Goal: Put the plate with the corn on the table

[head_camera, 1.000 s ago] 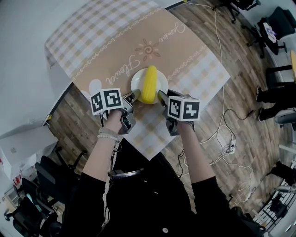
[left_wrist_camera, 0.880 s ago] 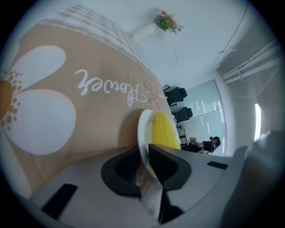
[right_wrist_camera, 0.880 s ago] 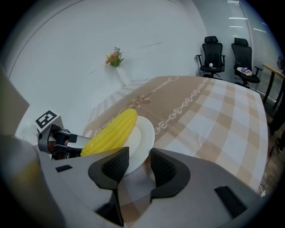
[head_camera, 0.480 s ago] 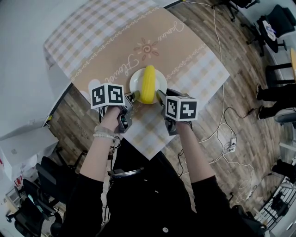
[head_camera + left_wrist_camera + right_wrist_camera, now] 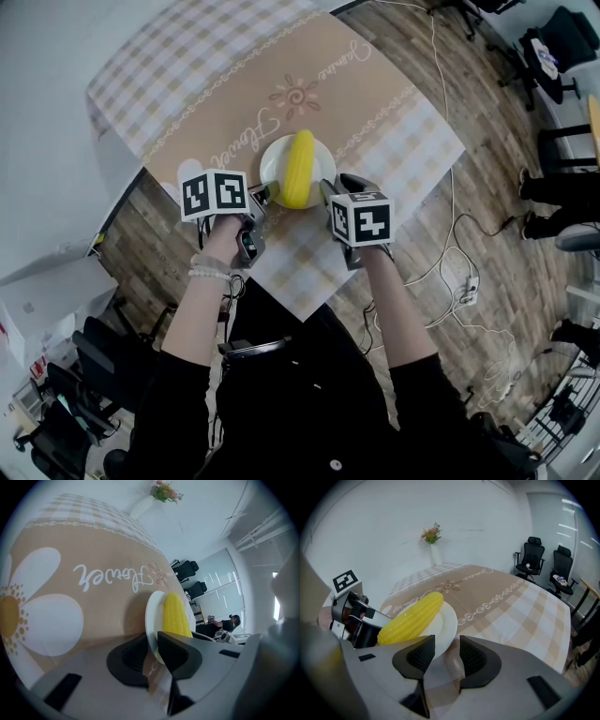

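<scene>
A yellow corn cob (image 5: 299, 169) lies on a white plate (image 5: 272, 159) that rests on the table's beige cloth (image 5: 206, 84), near the front edge. My left gripper (image 5: 263, 194) holds the plate's left rim. In the left gripper view the rim (image 5: 152, 616) stands between the two pads, and the gripper (image 5: 151, 644) is shut on it beside the corn (image 5: 176, 616). My right gripper (image 5: 327, 190) is at the right rim. In the right gripper view its jaws (image 5: 446, 648) are opening, and the plate's edge (image 5: 445, 623) lies just ahead of the gap with no pad pressing on it.
A white vase with flowers (image 5: 433, 545) stands at the table's far end. Office chairs (image 5: 534, 557) line the right side of the room. Cables and a power strip (image 5: 464, 295) lie on the wooden floor right of the table corner.
Both grippers and the plate have shifted slightly up and left in the head view. The right gripper's marker cube has turned a little.
</scene>
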`<act>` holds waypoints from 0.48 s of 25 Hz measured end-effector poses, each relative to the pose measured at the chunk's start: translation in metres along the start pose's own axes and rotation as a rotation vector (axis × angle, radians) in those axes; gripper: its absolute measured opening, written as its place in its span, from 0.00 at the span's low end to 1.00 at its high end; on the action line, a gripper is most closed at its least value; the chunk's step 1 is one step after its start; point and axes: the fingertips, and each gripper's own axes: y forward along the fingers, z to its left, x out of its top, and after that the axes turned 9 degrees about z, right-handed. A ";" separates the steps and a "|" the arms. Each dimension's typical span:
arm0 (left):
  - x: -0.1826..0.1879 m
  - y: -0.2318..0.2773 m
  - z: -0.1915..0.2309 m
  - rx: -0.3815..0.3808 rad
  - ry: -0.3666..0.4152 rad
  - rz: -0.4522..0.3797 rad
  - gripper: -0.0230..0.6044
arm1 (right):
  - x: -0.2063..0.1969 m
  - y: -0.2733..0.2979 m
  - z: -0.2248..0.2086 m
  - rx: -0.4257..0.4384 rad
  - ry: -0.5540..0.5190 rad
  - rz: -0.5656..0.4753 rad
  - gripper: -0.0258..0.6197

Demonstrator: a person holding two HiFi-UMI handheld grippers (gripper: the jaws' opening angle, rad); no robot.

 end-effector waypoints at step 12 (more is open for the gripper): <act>0.001 -0.001 0.000 0.028 0.023 0.010 0.16 | 0.000 0.001 0.003 0.051 0.019 -0.017 0.25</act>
